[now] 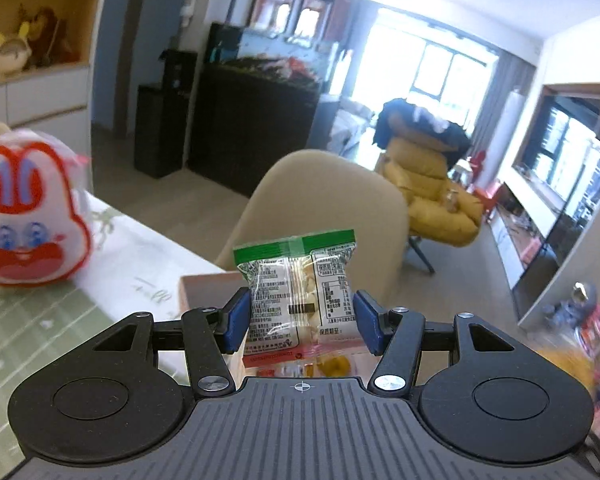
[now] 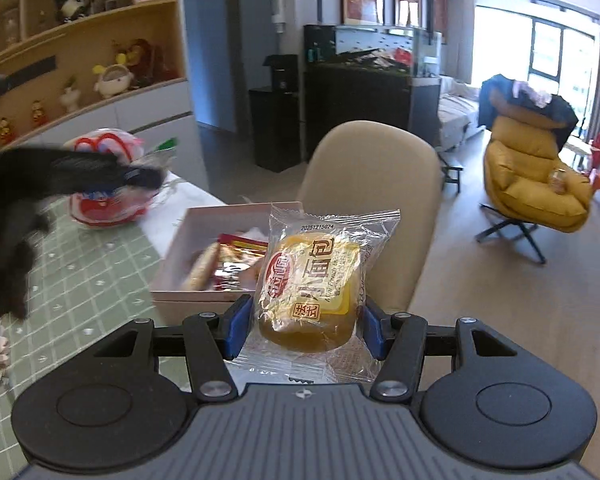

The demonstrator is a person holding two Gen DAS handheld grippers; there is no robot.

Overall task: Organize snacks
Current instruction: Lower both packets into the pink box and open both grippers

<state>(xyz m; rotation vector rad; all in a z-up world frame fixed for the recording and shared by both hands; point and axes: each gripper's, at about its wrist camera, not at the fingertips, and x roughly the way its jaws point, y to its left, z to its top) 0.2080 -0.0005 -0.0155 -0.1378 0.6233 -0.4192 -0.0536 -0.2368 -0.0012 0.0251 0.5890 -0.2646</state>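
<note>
The left gripper [image 1: 302, 318] pinches a green-topped snack pack [image 1: 300, 292] upright, with the rabbit bag [image 1: 28, 216] at 10 o'clock on the table [image 1: 40, 320]. The right gripper [image 2: 304, 328] pinches a little bread pack [image 2: 320, 284], and the snack box [image 2: 188, 248] sits at 10 o'clock.

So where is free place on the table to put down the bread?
Free: the green tablecloth between the rabbit bag and the box, left of the right gripper holding the bread. Crowded: inside the box, wrappers already lie there.
</note>
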